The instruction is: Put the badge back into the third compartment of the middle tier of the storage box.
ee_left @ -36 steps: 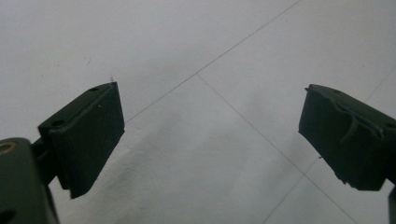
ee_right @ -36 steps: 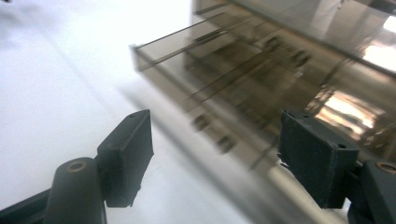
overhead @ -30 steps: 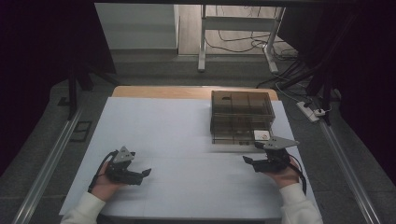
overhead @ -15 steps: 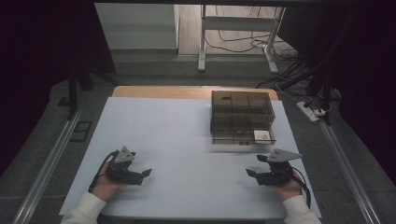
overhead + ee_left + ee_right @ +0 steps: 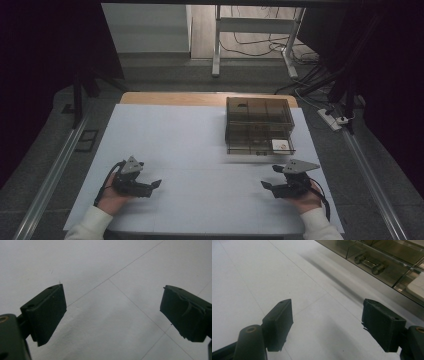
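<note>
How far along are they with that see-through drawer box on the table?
Judging by the pictures, hardly begun or just finished. The smoky transparent plastic drawer box has its bottom drawer pulled slightly forward, a small white item inside. Nothing is in hand: the left gripper and right gripper rest open and empty on the white table. The drawer probably remains to be handled.

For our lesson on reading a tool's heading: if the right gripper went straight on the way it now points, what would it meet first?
Probably the white table sheet, since the right gripper tilts down toward it; the smoky plastic drawer box lies off to one side.
</note>
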Demonstrator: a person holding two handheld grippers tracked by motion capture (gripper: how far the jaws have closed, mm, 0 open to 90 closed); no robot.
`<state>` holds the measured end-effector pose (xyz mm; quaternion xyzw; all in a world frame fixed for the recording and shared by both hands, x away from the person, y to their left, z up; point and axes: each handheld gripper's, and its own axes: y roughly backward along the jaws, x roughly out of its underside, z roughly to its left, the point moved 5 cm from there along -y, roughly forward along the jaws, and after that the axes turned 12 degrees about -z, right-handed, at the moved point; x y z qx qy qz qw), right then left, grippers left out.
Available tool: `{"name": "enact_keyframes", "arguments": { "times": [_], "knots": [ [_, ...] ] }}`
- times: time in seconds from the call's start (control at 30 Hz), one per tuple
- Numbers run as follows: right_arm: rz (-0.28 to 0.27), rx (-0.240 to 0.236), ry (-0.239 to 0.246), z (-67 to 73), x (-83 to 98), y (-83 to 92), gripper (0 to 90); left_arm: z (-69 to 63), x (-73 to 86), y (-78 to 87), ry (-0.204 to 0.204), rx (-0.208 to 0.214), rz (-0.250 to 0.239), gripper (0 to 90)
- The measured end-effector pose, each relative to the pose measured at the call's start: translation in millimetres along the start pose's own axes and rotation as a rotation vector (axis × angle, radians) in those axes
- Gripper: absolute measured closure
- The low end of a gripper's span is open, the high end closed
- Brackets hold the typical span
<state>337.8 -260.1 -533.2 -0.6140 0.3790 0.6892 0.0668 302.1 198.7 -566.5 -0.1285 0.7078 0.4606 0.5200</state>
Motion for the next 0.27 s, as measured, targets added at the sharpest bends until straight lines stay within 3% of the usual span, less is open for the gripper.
{"name": "enact_keyframes", "arguments": {
  "times": [0.27],
  "knots": [
    [0.003, 0.001, 0.007, -0.4, 0.1, 0.1, 24.6, 0.2, 0.1, 0.0, 0.000, 0.002, 0.000, 6.8]
  ]
}}
